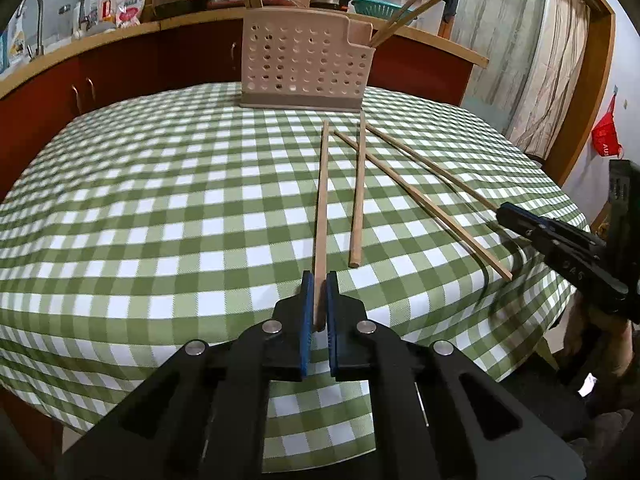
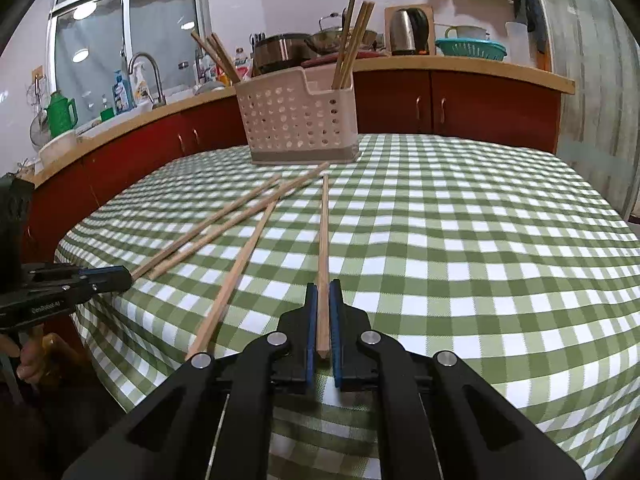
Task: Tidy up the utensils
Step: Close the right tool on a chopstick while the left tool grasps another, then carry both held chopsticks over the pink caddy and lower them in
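Observation:
Several wooden chopsticks lie on the green checked tablecloth in front of a beige perforated utensil holder (image 1: 306, 58) that has chopsticks standing in it; the holder also shows in the right wrist view (image 2: 298, 120). My left gripper (image 1: 319, 280) is shut on the near end of one chopstick (image 1: 322, 200). My right gripper (image 2: 323, 290) is shut on the near end of another chopstick (image 2: 323, 240), and it shows at the right in the left wrist view (image 1: 504, 210). Two loose chopsticks (image 1: 357, 196) (image 1: 420, 200) lie between them. My left gripper shows at the left in the right wrist view (image 2: 124, 274).
The table (image 2: 480, 260) ends close to both grippers. Behind it runs a red cabinet counter (image 2: 460, 108) with a sink tap (image 2: 148, 76), bottles, pots, a kettle (image 2: 412, 30) and a teal colander (image 2: 472, 48). A red bag (image 1: 606, 136) hangs at the right wall.

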Demonstrator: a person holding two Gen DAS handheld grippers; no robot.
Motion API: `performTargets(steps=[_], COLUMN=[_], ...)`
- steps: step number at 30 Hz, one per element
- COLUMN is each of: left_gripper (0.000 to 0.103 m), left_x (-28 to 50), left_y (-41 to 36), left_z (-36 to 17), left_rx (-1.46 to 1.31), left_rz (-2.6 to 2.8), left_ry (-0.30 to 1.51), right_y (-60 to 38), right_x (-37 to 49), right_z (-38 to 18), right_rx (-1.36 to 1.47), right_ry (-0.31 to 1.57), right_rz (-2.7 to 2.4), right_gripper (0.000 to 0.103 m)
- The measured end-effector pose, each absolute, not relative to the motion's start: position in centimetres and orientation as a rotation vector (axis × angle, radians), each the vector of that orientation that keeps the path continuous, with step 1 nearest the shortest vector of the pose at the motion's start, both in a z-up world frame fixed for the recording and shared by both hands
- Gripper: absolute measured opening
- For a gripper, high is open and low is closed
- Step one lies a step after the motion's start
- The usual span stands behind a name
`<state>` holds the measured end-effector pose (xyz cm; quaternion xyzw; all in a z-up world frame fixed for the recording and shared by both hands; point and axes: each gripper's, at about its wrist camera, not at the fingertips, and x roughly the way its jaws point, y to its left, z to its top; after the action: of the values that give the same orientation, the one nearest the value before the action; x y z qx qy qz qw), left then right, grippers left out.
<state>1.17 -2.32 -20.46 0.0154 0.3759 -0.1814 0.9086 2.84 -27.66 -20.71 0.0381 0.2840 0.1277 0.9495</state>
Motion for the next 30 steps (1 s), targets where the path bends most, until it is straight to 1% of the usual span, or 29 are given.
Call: performTargets(steps=[8, 16, 26, 30], left_gripper=[0.007, 0.006, 0.006, 0.006], left_x=[0.3, 0.2, 0.8, 1.5], left_y=[-1.7, 0.5, 1.7, 1.8], left_z=[-17.9, -13.9, -9.4, -8.1], left_rx=[0.053, 0.01, 0.007, -0.009], left_rz=[-0.324, -0.256, -0.226, -0.235], left_ry=[0.652, 0.524, 0.416, 0.402], right_y=[-28.0, -28.3, -28.4, -28.5], right_x=[1.5, 0.5, 0.4, 1.1], right_z=[-17.1, -13.6, -10.8, -9.7], right_rx=[0.078, 0.084, 0.109, 0.12], right_ry=[0.468, 0.374, 0.317, 0.306], right_rz=[0.243, 0.229, 0.231, 0.23], right_gripper=[0.007, 0.007, 0.007, 0.007])
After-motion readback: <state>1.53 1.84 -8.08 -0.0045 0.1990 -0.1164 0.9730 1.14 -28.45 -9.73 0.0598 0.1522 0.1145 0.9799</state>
